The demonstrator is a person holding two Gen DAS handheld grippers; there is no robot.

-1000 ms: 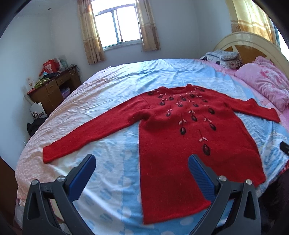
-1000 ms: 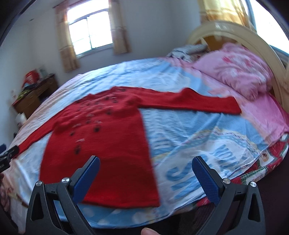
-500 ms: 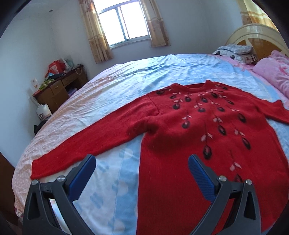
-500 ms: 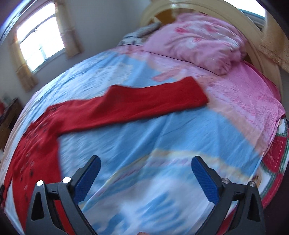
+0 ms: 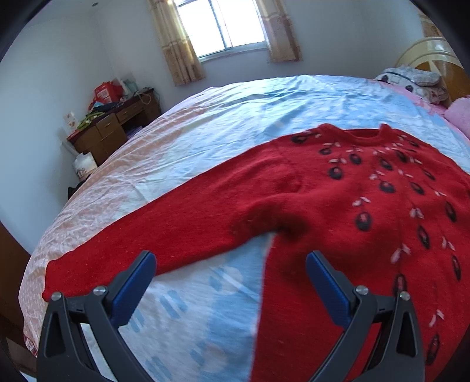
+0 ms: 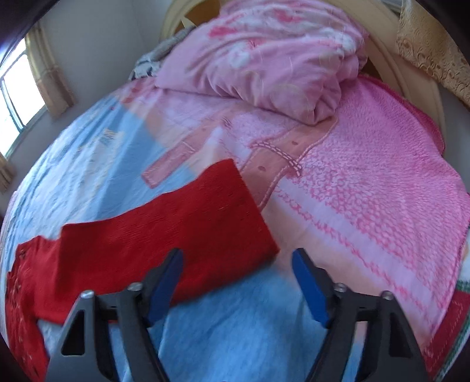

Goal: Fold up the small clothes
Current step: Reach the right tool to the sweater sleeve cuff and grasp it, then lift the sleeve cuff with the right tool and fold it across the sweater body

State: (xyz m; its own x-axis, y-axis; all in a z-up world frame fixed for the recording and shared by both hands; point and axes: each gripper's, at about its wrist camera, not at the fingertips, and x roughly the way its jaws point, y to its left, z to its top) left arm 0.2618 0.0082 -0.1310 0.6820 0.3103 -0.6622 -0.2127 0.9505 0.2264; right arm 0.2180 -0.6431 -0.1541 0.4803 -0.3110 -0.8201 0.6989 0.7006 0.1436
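With sweater flat on bed, left gripper apart near armpit, right gripper just narrowing, empty, over cuff: risk of pinching sheet with cuff.

Right tongs have swung to the red sweater's sleeve cuff, jaws narrowing, empty; left tongs neared the other sleeve

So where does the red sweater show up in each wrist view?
Left wrist: red sweater fills centre and right, one sleeve stretching to the lower left.
Right wrist: only the other sleeve, cuff at centre, plus a strip of the body at the left edge.
Shared landmark: the curtained window.
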